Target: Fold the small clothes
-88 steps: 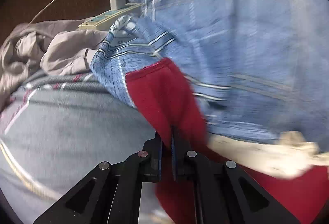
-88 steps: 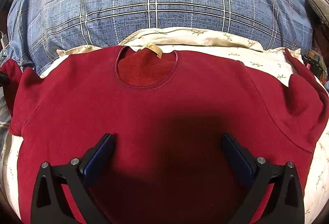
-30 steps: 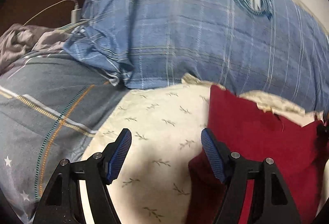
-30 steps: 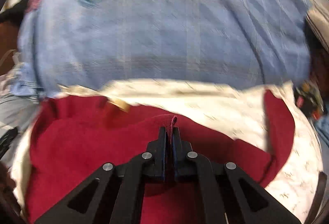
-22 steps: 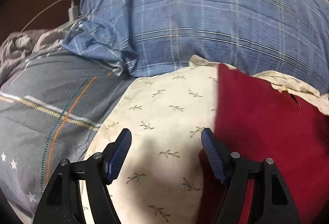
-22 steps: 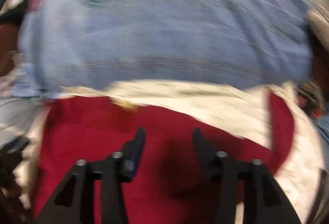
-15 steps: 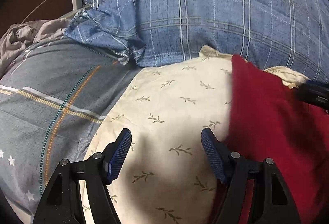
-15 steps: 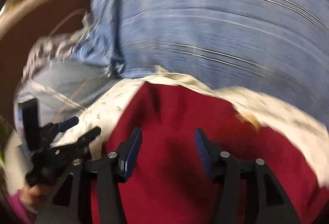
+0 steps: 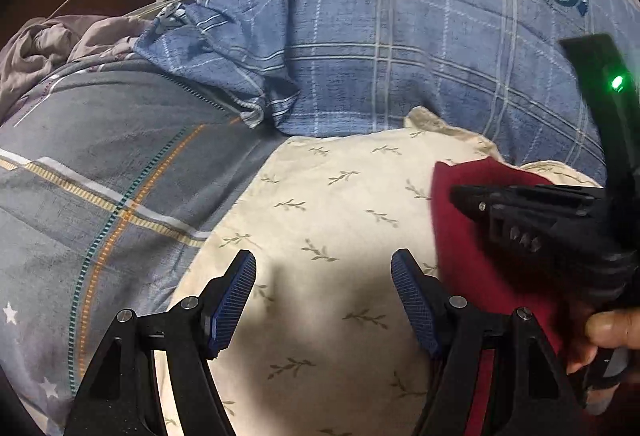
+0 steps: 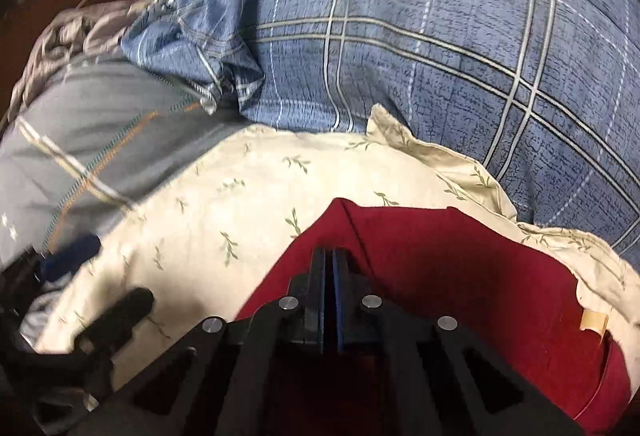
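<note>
Bedding is being used as the work surface: a grey quilt (image 9: 100, 171) at left, a cream leaf-print sheet (image 9: 320, 203) in the middle, a blue plaid pillow (image 9: 380, 35) behind. The left gripper (image 9: 324, 292) is being held wide open over the sheet, gripping nothing. To its right, the red shirt (image 10: 460, 268) is being pinched at its edge by the fully closed right gripper (image 10: 330, 268).

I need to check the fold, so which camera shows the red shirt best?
The right wrist view: the red shirt fills its lower half, the right gripper shut on it. The left wrist view shows only an edge strip.
</note>
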A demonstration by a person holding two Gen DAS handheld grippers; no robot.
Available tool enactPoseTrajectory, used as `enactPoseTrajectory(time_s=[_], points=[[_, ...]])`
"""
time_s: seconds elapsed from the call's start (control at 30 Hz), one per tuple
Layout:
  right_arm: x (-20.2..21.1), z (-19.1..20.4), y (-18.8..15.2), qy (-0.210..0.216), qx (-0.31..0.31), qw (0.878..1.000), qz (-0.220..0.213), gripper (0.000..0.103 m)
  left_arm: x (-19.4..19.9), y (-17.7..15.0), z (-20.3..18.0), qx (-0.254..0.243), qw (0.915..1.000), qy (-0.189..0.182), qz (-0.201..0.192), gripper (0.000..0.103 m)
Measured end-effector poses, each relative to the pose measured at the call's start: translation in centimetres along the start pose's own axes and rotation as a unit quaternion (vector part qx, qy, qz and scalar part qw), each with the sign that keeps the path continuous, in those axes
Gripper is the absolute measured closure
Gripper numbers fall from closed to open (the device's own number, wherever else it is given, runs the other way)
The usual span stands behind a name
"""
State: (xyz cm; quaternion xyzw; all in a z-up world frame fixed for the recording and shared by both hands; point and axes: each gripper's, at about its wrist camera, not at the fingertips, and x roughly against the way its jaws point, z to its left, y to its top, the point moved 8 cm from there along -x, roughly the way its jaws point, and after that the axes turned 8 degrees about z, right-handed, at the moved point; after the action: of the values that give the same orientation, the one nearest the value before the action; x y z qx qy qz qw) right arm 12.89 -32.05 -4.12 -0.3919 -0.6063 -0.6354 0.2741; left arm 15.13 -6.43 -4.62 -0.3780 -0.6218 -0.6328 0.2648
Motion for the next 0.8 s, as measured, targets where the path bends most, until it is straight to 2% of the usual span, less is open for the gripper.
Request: enactPoseTrajectory(time_s=[0.1,0.17,0.2,0.33,0.4,0.43,0.47,0.53,0.6,0.7,0.77,0.8], points=[[2.9,-1.5,-0.8,0.008,-0.003,1.000,-0.013,0.086,0.3,-0.2,-0.4,-0.011,0.9999,-0.003,0.000,0.033],[4.6,-2.5,-2.2,0.007,0.013,1.000,-0.010,0.047,0.5,-0.3,-0.7,-0.012,0.9999,-0.012,0.000,0.033],[5.0,-2.9,-2.8,0.006,0.020,1.000,-0.007,0.043,0.5,-0.4,-0.9,-0.014,0.9997,-0.018,0.001,0.033],[4.4,-4.6,-4.6,-0.027,0.042,0.999,0.016,0.038,0.5,-0.7,-1.8,-0.030,0.9993,-0.022,0.004,0.033],[3.1,-5.2,-5.3,-0.022,0.031,0.999,0.037,0.042,0.4,-0.9,-2.3,-0.039,0.9991,-0.018,0.005,0.033],[2.8,-5.2,-5.5,-0.013,0.028,0.999,0.041,0.066,0.3,-1.0,-2.5,-0.041,0.9990,-0.016,0.007,0.033],[2.8,-5.0,-5.4,-0.024,0.031,0.999,0.031,0.100,0.1,-1.0,-2.6,-0.044,0.9989,-0.015,0.010,0.033],[3.8,-5.0,-5.0,-0.060,0.037,0.997,0.007,0.100,-0.3,-1.2,-2.9,-0.047,0.9987,-0.009,0.017,0.033],[4.6,-5.6,-4.4,-0.068,0.013,0.998,-0.010,0.100,-0.7,-1.3,-3.0,-0.048,0.9986,-0.005,0.023,0.033],[2.9,-6.5,-4.5,-0.069,-0.019,0.997,0.005,0.099,-1.0,-1.1,-3.3,-0.045,0.9987,-0.003,0.026,0.033],[2.7,-6.4,-5.0,-0.070,-0.026,0.997,0.006,0.092,-1.0,-1.1,-3.3,-0.044,0.9987,-0.003,0.025,0.033],[3.3,-6.5,-5.3,-0.072,-0.036,0.997,0.000,0.092,-0.9,-1.1,-3.3,-0.045,0.9987,-0.002,0.024,0.033]])
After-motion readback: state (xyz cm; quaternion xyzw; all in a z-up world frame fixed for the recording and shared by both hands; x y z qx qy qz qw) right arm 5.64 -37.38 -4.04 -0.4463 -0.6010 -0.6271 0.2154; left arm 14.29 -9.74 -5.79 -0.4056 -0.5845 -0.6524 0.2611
